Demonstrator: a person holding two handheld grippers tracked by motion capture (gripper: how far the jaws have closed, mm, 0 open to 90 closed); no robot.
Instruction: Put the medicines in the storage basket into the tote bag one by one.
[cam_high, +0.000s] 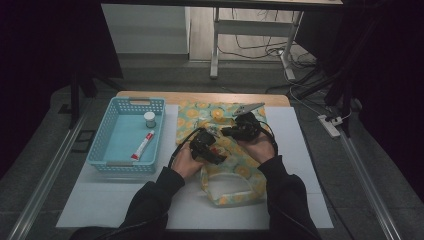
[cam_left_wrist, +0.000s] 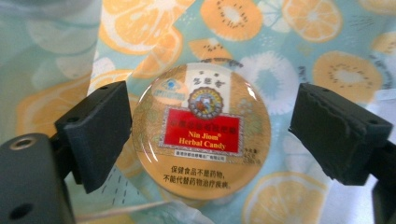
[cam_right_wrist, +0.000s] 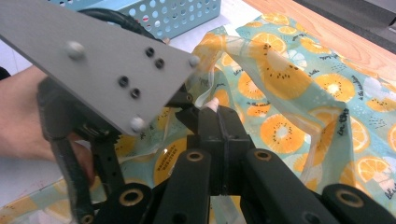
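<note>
The candy tin (cam_left_wrist: 201, 135) lies on the fruit-print bag (cam_high: 230, 150) in the middle of a white mat (cam_high: 300, 165) that covers a wooden table (cam_high: 200, 96). In the high view, a blue basket (cam_high: 111, 150) stands left of the bag, with a small jar (cam_high: 149, 119) and a tube (cam_high: 142, 145) inside. Behind the table are a grey floor, metal desk legs and cables.

In the left gripper view, the left gripper (cam_left_wrist: 210, 135) has its jaws spread on both sides of the tin, without touching it.

In the right gripper view, the right gripper (cam_right_wrist: 219, 123) is pressed together, pinching the clear edge of the bag, beside the left gripper's grey plate (cam_right_wrist: 100, 60).
</note>
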